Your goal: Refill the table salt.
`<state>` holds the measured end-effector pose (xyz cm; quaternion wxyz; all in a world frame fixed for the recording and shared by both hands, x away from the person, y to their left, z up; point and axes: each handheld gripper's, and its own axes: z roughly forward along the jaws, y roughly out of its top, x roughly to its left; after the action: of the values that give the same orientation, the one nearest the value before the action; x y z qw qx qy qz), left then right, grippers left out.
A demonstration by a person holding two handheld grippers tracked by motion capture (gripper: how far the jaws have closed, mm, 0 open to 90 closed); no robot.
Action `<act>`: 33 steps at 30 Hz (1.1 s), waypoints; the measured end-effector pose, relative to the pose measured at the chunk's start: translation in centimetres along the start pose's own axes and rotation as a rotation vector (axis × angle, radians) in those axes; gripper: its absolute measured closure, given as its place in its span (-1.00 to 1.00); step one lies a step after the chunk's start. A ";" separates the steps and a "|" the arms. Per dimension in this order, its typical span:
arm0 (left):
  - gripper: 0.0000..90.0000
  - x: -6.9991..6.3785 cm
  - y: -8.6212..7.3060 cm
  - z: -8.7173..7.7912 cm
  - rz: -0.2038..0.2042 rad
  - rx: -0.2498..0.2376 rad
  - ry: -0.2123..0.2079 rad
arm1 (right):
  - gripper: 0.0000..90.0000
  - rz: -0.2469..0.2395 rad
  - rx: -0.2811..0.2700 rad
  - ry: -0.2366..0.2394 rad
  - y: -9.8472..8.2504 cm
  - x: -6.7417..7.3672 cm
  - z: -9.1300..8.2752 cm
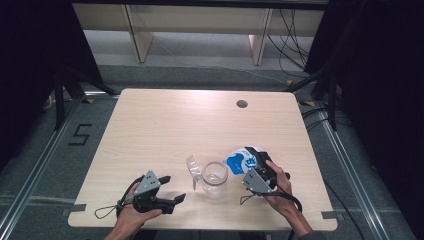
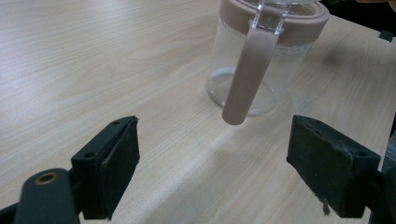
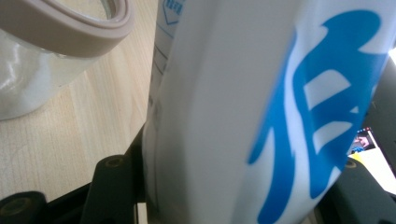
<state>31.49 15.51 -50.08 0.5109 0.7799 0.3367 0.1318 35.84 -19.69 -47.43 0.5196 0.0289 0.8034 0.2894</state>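
Note:
A clear glass jar (image 1: 215, 178) with a beige rim and a beige handle (image 2: 248, 70) stands on the wooden table (image 1: 165, 125), its hinged clear lid (image 1: 193, 167) flipped open to the left. My right gripper (image 1: 256, 165) is shut on a white bag with blue print (image 1: 242, 160), held tilted just right of the jar's mouth. That bag (image 3: 261, 107) sits close before the camera in the right gripper view, beside the jar rim (image 3: 74, 32). My left gripper (image 1: 172, 189) lies open left of the jar, its pads (image 2: 116, 163) wide apart and pointed at the handle.
A round cable hole (image 1: 242, 104) sits near the table's far right edge. Dark curtains and metal frame rails flank the table. Wooden furniture legs and cables lie on the floor beyond it.

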 end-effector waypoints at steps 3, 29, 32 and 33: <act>-0.64 0.0 0.0 0.0 0.004 -0.002 -0.005 | -0.01 -0.026 0.000 -0.009 0.0 0.1 0.1; -0.64 -0.1 0.0 0.1 0.003 0.001 -0.006 | 0.01 -0.164 0.022 -0.025 0.5 0.6 0.1; -0.64 -0.1 0.0 0.0 0.006 0.007 -0.007 | 0.01 -0.176 0.029 -0.034 0.6 0.6 0.1; -0.64 -0.1 0.0 0.1 0.006 0.007 -0.006 | 0.01 -0.190 0.021 -0.025 0.6 0.6 0.2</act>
<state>31.48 15.43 -50.08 0.5088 0.7831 0.3331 0.1300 35.56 -18.92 -47.68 0.5544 -0.0384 0.7989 0.2299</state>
